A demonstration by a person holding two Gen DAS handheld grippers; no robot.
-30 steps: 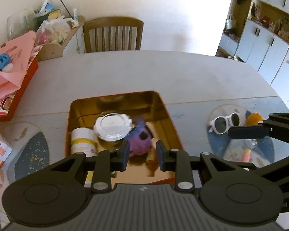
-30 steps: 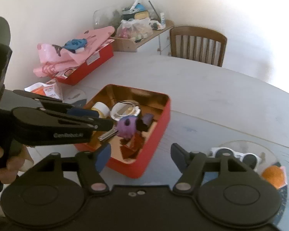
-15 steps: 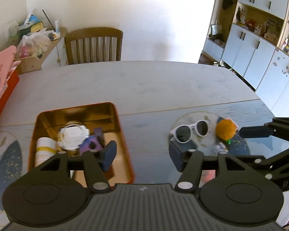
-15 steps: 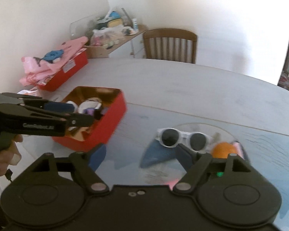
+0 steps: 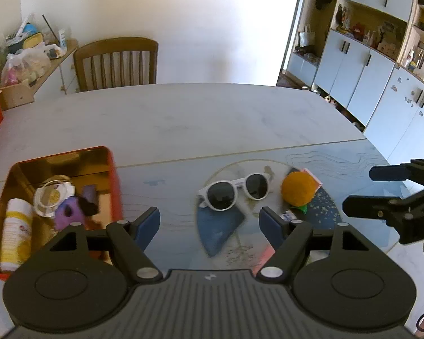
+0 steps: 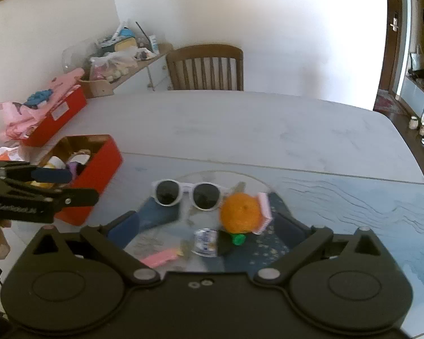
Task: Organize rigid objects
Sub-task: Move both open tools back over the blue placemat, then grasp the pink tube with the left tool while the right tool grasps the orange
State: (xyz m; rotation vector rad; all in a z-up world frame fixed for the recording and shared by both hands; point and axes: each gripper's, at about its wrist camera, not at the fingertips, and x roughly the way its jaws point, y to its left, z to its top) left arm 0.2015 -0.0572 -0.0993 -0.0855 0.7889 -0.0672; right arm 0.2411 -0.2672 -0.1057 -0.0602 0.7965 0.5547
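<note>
White sunglasses (image 5: pixel 234 190) and an orange toy fruit (image 5: pixel 298 188) lie on a round glass placemat (image 5: pixel 329 206). My left gripper (image 5: pixel 210 223) hovers just short of the sunglasses, its jaws opening with nothing between them. My right gripper (image 6: pixel 207 226) hangs over the mat's near side, jaws opening wide. A small white container (image 6: pixel 205 241) and the orange fruit (image 6: pixel 240 212) sit between its fingers, untouched. A pink strip (image 6: pixel 159 257) lies near its left finger. The red tin (image 5: pixel 114 175) at left holds a white bottle (image 5: pixel 15 234), a glass jar (image 5: pixel 53 195) and a purple toy (image 5: pixel 67 214).
A wooden chair (image 6: pixel 206 67) stands at the table's far side. A red box with pink cloth (image 6: pixel 56 113) lies at the far left, under a cluttered shelf (image 6: pixel 121 53). Pale cabinets (image 5: pixel 381 84) line the right wall. The table's rounded edge (image 5: pixel 393 243) runs close by the mat.
Both grippers have swung right, away from the red tin and over to the placemat with the sunglasses and fruit. Both pairs of jaws have spread wider.
</note>
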